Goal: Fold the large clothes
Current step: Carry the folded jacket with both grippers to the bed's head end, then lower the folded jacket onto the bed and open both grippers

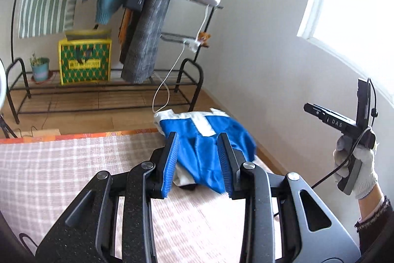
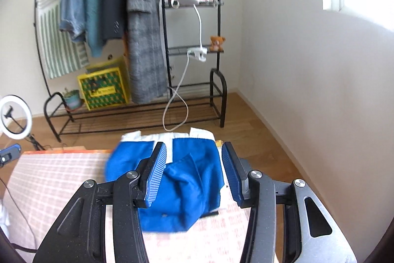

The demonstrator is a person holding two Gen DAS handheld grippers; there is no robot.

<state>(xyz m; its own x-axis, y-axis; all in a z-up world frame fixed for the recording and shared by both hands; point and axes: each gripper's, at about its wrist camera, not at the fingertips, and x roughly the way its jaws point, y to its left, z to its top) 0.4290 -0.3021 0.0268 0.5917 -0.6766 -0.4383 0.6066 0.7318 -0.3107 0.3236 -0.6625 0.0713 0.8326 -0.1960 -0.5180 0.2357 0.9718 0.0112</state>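
A blue and white garment (image 1: 204,142) lies bunched in a rough folded pile at the far right corner of a checked pink and white bed cover (image 1: 61,164). It also shows in the right wrist view (image 2: 177,179). My left gripper (image 1: 198,139) is open and empty, held above the cover just short of the garment. My right gripper (image 2: 193,149) is open and empty, hovering above the garment. In the left wrist view the right gripper (image 1: 344,120) is raised at the far right in a white-gloved hand (image 1: 357,169).
A black clothes rack (image 2: 216,90) with hanging coats and shelves stands by the far wall. A yellow-green bag (image 2: 104,88) and a potted plant (image 2: 72,97) sit on its low shelf. A white cable (image 2: 177,100) dangles. A ring light (image 2: 16,117) stands left. A white wall (image 2: 307,90) is right.
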